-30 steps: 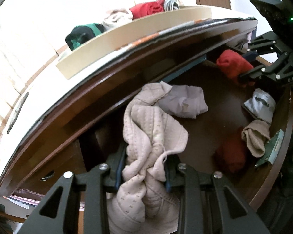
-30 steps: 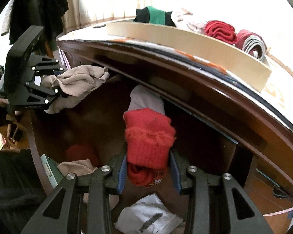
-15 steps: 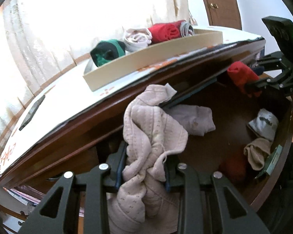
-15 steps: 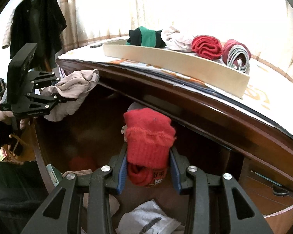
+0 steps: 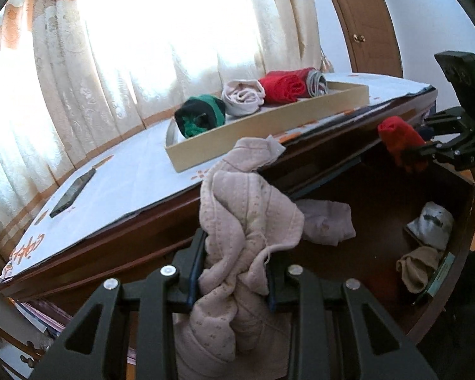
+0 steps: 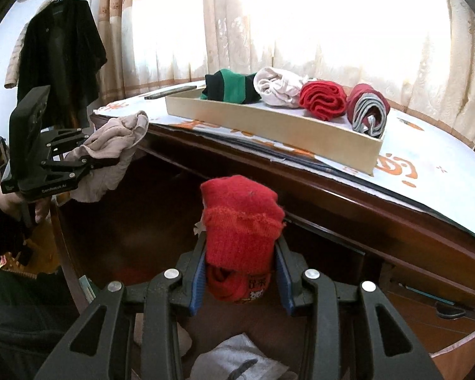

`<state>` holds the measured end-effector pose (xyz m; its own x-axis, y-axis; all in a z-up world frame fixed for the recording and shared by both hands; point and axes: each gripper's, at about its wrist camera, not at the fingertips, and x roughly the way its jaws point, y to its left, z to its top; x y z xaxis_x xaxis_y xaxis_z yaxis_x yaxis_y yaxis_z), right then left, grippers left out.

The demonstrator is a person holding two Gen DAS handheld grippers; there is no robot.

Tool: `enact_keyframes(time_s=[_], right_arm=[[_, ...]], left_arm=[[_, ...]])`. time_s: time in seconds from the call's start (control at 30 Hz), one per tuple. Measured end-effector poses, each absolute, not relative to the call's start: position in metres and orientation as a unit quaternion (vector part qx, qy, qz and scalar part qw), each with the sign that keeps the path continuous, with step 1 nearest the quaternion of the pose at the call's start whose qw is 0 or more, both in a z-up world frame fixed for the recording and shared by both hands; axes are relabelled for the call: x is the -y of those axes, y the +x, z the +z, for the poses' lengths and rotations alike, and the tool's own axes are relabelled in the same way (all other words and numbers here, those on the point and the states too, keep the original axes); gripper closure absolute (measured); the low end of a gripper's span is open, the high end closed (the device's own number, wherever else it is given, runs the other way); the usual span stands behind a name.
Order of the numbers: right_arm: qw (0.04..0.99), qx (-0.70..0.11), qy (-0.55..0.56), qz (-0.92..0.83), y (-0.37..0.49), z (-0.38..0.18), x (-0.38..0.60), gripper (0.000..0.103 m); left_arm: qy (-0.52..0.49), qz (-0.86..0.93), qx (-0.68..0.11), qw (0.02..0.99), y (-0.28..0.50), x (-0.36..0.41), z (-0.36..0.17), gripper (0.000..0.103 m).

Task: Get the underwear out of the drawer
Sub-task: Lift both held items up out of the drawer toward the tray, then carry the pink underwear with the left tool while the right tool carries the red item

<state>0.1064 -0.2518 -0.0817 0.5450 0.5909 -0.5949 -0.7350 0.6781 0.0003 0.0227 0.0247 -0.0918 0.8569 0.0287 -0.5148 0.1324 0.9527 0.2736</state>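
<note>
The left tongs (image 5: 234, 272) pinch a crumpled pale pink garment with a dotted knit (image 5: 237, 218), its blue-lined pads pressed into the cloth on both sides. The garment hangs above the near left part of the open drawer (image 5: 380, 196), its top fold reaching up in front of the desk (image 5: 126, 183) edge. The right tongs (image 6: 240, 272) pinch a red knitted garment (image 6: 240, 221), folded into a thick roll that stands up between the pads, with a printed label showing at its lower end. It too is held above the drawer, near the desk's front edge.

In the drawer lie a pale lilac garment (image 5: 327, 224) near the middle, a white piece with a dark mark (image 5: 432, 223) at the right, a beige piece (image 5: 419, 267) just in front of that, and something red in the shadow beside it.

On the desk, covered with a white printed sheet, stands a long shallow cardboard tray (image 6: 269, 126). In it sit four rolled garments in a row: black and green (image 6: 229, 90), off-white (image 6: 280, 90), red (image 6: 323, 99), and dark red with grey (image 6: 369, 110). A dark phone (image 5: 72, 191) lies on the desk to the left of the tray. Cream curtains (image 6: 300, 22) hang behind, and a black coat (image 6: 60, 57) hangs at far left.
</note>
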Motion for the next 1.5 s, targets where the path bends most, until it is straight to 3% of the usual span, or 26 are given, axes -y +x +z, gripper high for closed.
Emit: enact_keyframes(time_s=[0.73, 1.5], right_arm=[[0.890, -0.229, -0.079, 0.387, 0.094, -0.074, 0.273, 0.063], [0.900, -0.192, -0.055, 0.387, 0.089, -0.069, 0.285, 0.063]], left_arm=[[0.049, 0.016, -0.216, 0.975, 0.015, -0.041, -0.081, 0.073], [0.033, 0.020, -0.177, 0.983, 0.019, -0.037, -0.054, 0.073]])
